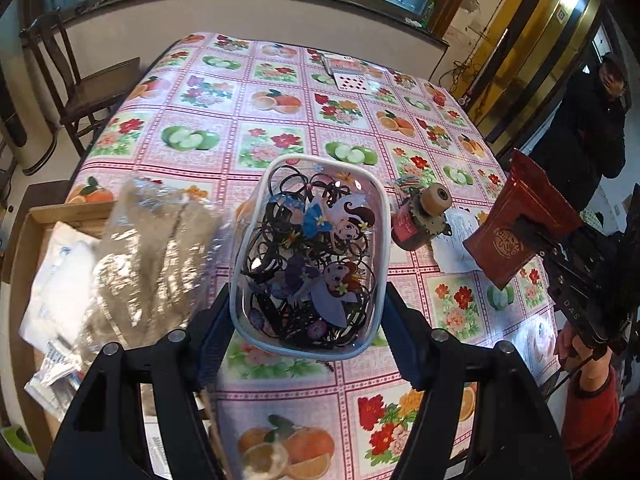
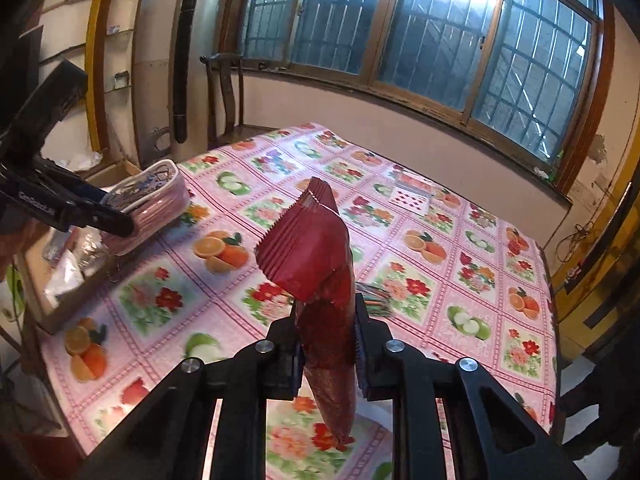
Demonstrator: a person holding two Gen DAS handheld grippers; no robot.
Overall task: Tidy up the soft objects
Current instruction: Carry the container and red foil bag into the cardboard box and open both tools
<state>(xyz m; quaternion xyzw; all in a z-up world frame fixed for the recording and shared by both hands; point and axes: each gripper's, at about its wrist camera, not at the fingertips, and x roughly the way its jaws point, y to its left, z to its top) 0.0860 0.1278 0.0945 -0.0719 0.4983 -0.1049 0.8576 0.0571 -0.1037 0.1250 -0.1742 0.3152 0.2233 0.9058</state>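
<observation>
A clear pouch with white trim, cartoon girls printed on it and dark hair ties inside, hangs above the table, and my left gripper is shut on its near end. The right wrist view shows the same pouch at the left, over the table's left edge. My right gripper is shut on a dark red foil packet, held upright above the tablecloth. In the left wrist view that red packet is at the right, in the right gripper.
A fruit-and-flower tablecloth covers the table. A cardboard box at the left edge holds plastic bags. A brown spool, white paper, colourful bands and playing cards lie on the table. A person stands at right.
</observation>
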